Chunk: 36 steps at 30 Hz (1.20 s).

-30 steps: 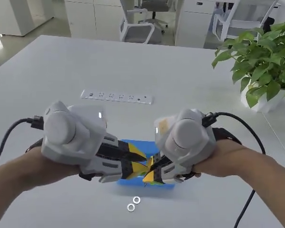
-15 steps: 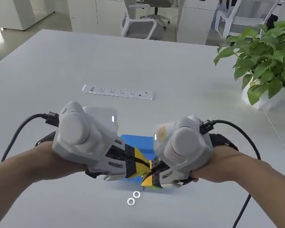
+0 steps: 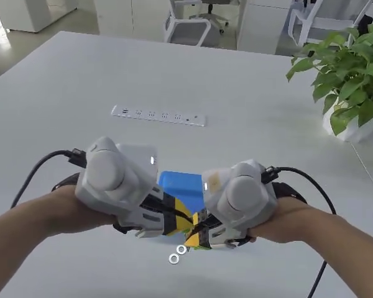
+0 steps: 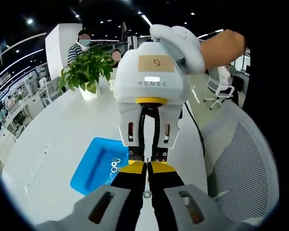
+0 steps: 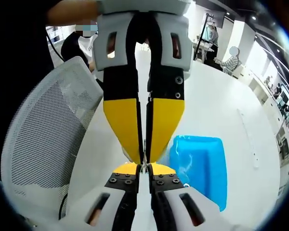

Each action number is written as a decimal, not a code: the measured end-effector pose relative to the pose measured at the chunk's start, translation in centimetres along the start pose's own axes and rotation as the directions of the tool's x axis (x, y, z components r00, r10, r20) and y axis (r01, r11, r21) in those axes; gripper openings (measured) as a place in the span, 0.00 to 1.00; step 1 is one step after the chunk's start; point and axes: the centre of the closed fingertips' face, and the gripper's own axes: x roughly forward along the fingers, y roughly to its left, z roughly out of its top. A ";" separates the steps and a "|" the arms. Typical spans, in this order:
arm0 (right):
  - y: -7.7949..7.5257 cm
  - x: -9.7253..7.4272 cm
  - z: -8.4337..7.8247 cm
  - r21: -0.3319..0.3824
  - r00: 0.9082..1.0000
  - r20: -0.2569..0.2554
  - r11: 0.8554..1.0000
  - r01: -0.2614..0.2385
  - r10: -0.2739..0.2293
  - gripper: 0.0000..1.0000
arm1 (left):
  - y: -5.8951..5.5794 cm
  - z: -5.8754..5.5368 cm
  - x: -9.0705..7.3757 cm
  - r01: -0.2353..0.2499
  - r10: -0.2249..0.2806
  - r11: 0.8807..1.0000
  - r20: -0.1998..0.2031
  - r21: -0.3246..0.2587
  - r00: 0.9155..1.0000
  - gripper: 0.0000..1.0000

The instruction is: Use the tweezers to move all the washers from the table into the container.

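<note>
In head view, at the left, a hand holds the left gripper. Its black-yellow jaws point to the centre and are pressed together w/ only a hairline gap; in the right gripper view the same two yellow pads come down from the top, also together. If sth. thin is pinched btw. them, I cannot tell. Farther back on the white table lies a power strip. Just behind the jaws sits the blue container, and the left gripper view shows several washers inside it, near one wall. Outside the container, two washers lie on the table in front of the jaws, just beside each other; in the left gripper view one washer lies directly under the tips. The right gripper faces the left one tip to tip, its jaws closed as well, and whether it clamps anything I cannot tell. At far right stands a potted plant, well apart from the work.
</note>
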 end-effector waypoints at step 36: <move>-0.3 2.9 -1.3 -0.008 0.999 -0.003 0.999 -0.044 0.044 0.08 | 0.7 -2.5 1.4 0.024 -0.026 0.999 -0.047 -0.048 0.999 0.06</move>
